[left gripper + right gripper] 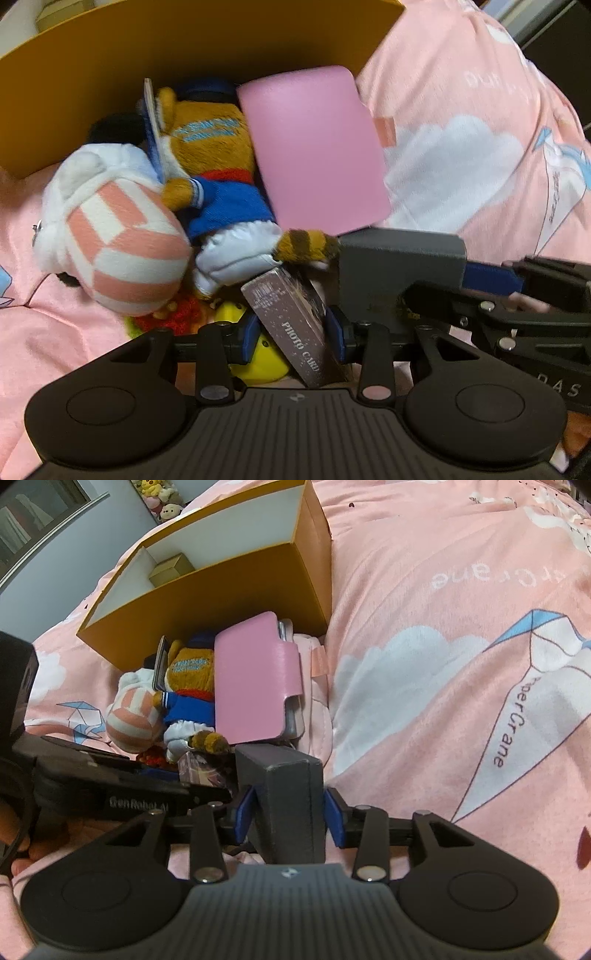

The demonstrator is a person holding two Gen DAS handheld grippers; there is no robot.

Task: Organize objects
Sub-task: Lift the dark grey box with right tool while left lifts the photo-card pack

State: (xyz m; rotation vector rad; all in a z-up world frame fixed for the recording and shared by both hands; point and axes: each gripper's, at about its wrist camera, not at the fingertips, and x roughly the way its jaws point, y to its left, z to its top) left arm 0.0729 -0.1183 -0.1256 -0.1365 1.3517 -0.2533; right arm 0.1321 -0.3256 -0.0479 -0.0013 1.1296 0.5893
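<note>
My left gripper (293, 334) is shut on a brown "PHOTO CARD" box (291, 325), held just in front of a pile of toys. My right gripper (290, 812) is shut on a dark grey box (291, 797), which also shows in the left wrist view (399, 266). The pile holds a pink-and-white checked plush (118, 236), an orange bear plush in blue clothes (214, 162), a pink case (314, 147) and a yellow toy (262, 362). Behind it stands an open orange box (229, 579) with a small gold box (171, 570) inside.
Everything lies on a pink bedspread (443, 627) with cloud and paper-crane prints. Plush toys (162, 498) sit on a shelf at the far back. The left gripper body (92, 775) lies close to the left of my right gripper.
</note>
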